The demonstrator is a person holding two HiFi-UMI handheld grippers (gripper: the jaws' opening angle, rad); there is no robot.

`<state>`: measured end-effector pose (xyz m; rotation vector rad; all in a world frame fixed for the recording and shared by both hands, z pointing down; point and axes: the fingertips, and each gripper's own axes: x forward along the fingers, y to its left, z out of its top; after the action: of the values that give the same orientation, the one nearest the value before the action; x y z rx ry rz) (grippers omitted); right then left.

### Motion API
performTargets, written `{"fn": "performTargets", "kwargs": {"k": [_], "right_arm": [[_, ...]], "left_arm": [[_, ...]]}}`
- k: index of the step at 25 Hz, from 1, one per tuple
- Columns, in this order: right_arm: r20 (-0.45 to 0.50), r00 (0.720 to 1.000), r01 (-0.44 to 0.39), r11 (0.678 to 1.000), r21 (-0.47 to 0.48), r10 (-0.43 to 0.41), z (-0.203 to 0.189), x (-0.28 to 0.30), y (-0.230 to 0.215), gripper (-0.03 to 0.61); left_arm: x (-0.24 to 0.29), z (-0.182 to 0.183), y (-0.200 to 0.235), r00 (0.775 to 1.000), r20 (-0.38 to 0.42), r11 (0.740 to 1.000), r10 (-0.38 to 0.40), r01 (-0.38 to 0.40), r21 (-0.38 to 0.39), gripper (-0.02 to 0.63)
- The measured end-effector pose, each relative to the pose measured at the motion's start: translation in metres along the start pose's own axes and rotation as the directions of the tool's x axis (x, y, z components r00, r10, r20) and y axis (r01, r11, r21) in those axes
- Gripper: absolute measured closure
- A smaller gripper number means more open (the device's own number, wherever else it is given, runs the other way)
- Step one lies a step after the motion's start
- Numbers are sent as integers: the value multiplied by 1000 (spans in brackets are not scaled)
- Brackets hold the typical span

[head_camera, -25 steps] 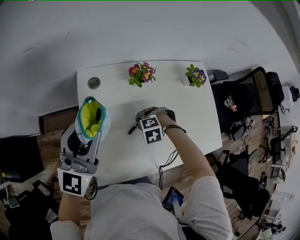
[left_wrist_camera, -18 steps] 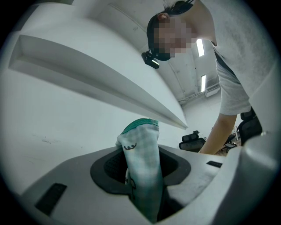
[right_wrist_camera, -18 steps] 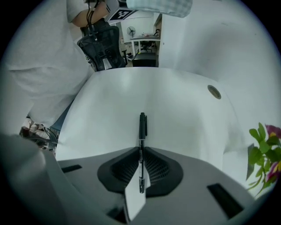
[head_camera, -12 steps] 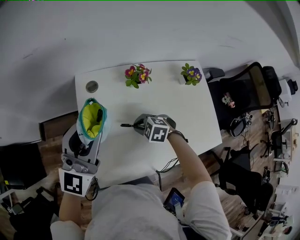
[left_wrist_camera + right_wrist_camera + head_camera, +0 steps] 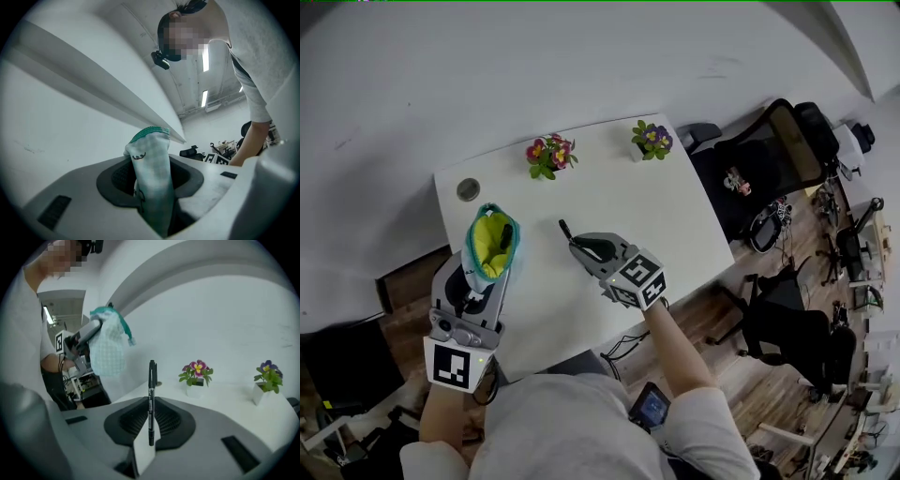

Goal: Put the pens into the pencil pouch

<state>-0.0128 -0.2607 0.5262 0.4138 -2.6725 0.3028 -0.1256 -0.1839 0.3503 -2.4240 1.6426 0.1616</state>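
My left gripper (image 5: 486, 281) is shut on the lower end of the pencil pouch (image 5: 492, 243), a pale checked fabric pouch with a teal zip rim and a yellow lining, held mouth up at the table's left edge. In the left gripper view the pouch (image 5: 151, 178) stands pinched between the jaws. A dark item lies inside the pouch. My right gripper (image 5: 578, 246) is shut on a black pen (image 5: 565, 231), lifted above the white table (image 5: 656, 211) to the right of the pouch. The right gripper view shows that pen (image 5: 151, 399) standing upright between the jaws, with the pouch (image 5: 108, 345) off to the left.
Two small flower pots, one pink (image 5: 546, 153) and one purple (image 5: 649, 138), stand along the table's far edge, and a round grey cap (image 5: 468, 189) sits at its far left corner. Black office chairs (image 5: 769, 169) stand to the right of the table.
The right gripper has closed on the black pen, lifted it off the table and rolled its wrist. The left gripper with the pouch has shifted only slightly.
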Motion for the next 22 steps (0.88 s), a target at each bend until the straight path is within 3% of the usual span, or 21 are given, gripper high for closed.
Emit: {"fn": "performTargets", "kwargs": {"k": [4,10,17,22], "right_arm": [[180,981,56,994,95,-73,34,-37,7,522],[405,900,96,981,169,-158,99,-81,31,522],[562,797,136,972,190,-221,159,-136,58,522],[630,745,164,976,145,-219,198,-164,81,522]], "left_arm": [[6,1,-19,997,17,998,-69,69,-10,454],[10,4,-36,985,46,985,-165,167,-31,454],[14,5,-60,964,66,964,-259,262,-47,454],[16,6,-75,949,81,949,-305,310,-53,454]]}}
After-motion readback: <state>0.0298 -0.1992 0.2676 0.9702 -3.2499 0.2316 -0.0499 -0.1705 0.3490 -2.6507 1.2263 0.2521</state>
